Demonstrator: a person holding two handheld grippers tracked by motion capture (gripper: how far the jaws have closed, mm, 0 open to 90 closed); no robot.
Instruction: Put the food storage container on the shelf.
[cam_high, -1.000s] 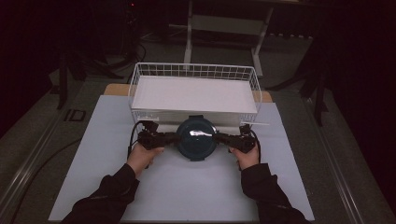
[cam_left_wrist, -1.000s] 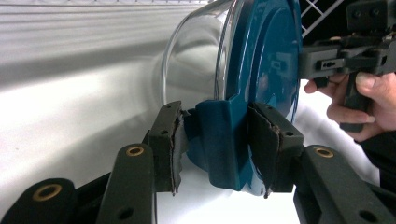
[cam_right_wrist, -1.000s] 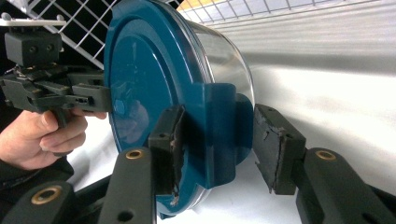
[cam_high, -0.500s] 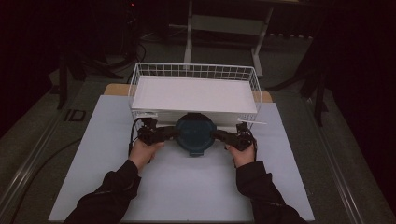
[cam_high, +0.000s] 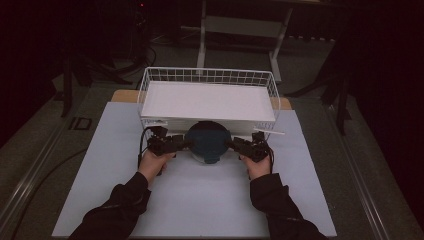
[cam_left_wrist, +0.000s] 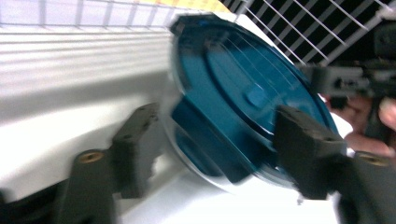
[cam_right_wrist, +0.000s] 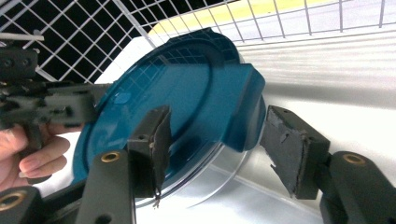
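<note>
A round clear container with a blue lid (cam_high: 207, 140) hangs between my two grippers, right at the near wall of the white wire basket (cam_high: 207, 71). My left gripper (cam_high: 184, 143) is shut on the lid's left tab, and my right gripper (cam_high: 232, 145) is shut on the right tab. In the left gripper view the lid (cam_left_wrist: 243, 93) is tilted, with my left gripper (cam_left_wrist: 217, 149) closed on its tab and the other gripper (cam_left_wrist: 345, 79) behind. In the right gripper view, my right gripper (cam_right_wrist: 217, 144) clamps the tab of the lid (cam_right_wrist: 187, 93).
The basket holds a flat white board (cam_high: 207, 100) and stands at the far edge of the white table mat (cam_high: 200, 200). A thin white stick (cam_high: 270, 131) lies by the basket's right corner. Dark stands and a metal frame (cam_high: 202, 30) are on the floor beyond.
Both grippers have carried the container a little away from the person, toward the basket's near wall. The hands have moved forward with it.
</note>
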